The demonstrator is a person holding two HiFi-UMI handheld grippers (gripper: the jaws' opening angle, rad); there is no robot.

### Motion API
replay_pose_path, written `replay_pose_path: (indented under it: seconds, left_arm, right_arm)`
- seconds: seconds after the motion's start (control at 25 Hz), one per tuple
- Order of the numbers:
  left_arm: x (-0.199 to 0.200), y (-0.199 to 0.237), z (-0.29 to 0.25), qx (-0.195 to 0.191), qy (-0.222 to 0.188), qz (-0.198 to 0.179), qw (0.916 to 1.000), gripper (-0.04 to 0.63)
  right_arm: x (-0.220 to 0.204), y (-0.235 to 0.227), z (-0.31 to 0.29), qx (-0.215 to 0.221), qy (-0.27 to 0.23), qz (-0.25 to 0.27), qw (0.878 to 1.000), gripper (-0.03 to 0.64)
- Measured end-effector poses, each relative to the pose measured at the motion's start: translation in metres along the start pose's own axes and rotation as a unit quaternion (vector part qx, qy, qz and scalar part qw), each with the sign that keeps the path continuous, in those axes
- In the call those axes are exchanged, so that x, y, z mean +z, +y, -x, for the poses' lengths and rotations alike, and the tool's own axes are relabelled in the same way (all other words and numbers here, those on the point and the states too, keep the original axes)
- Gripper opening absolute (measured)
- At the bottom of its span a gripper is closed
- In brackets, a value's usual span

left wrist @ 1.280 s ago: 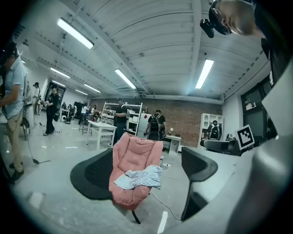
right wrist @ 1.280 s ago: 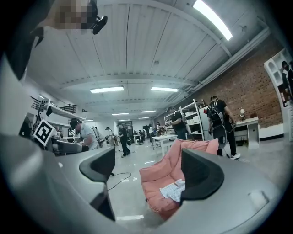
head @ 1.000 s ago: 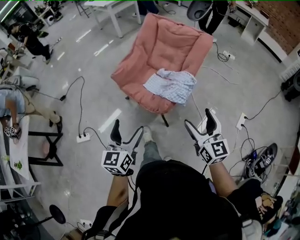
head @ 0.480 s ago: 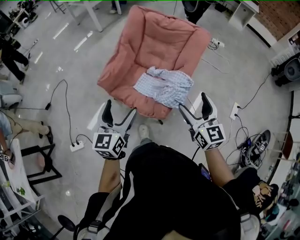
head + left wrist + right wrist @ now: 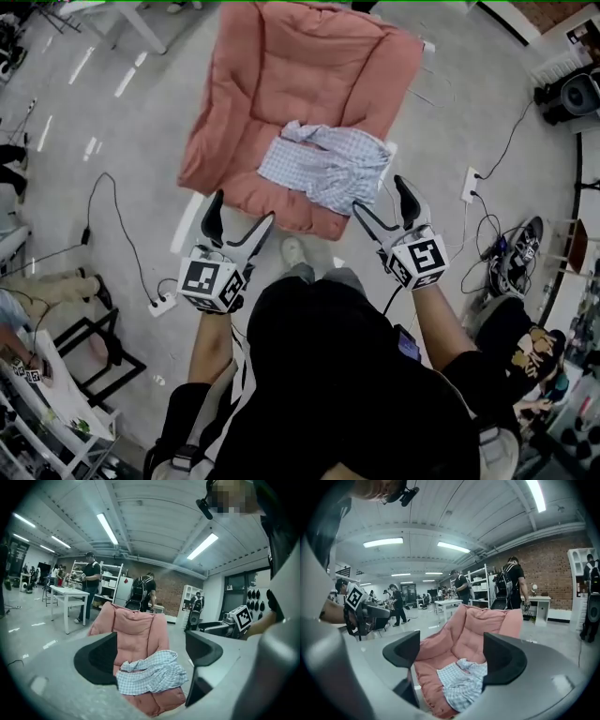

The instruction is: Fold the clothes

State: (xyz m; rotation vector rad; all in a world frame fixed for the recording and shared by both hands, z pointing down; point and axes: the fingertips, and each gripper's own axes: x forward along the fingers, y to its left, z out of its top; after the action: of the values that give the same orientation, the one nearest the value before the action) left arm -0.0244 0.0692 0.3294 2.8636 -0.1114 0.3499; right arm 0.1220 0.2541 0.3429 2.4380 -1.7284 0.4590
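Note:
A crumpled blue-and-white checked shirt (image 5: 328, 166) lies on the front of a pink padded chair's (image 5: 281, 84) seat. My left gripper (image 5: 236, 214) is open, just short of the chair's front left edge. Open too, my right gripper (image 5: 382, 198) hangs near the shirt's front right corner. Neither touches the cloth. In the left gripper view the checked shirt (image 5: 150, 672) shows between the open jaws, on the pink chair (image 5: 136, 634). The right gripper view shows the shirt (image 5: 461, 681) low between the jaws, on the chair (image 5: 480, 625).
Cables and power strips (image 5: 161, 302) lie on the grey floor left and right of the chair. A white table (image 5: 56, 412) stands at lower left. Shoes (image 5: 514, 258) lie at right. People stand by tables and shelves (image 5: 91, 588) in the background.
The person has stepped towards the chair: it and the shirt sit closer and larger in view. Both grippers have come forward to the seat's front edge, still open.

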Motion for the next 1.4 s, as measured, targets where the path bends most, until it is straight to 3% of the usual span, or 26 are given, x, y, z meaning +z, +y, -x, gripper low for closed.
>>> replay_pose_path:
  seconds: [0.4, 0.76, 1.16, 1.4]
  left_arm:
    - [-0.06, 0.011, -0.075, -0.05, 0.077, 0.031, 0.9953, 0.445]
    - [-0.09, 0.017, -0.116, -0.012, 0.108, 0.067, 0.9918, 0.403]
    - [-0.125, 0.026, -0.142, 0.025, 0.127, 0.089, 0.9876, 0.39]
    - [-0.148, 0.023, -0.125, 0.05, 0.151, 0.094, 0.9828, 0.39]
  right_arm:
    - [-0.061, -0.029, -0.016, -0.01, 0.075, -0.006, 0.997, 0.356]
    - [-0.108, -0.061, -0.051, 0.063, 0.154, 0.004, 0.986, 0.314]
    - [-0.196, -0.061, -0.11, 0.193, 0.25, 0.034, 0.948, 0.264]
    - [-0.257, -0.058, -0.13, 0.234, 0.309, 0.05, 0.92, 0.247]
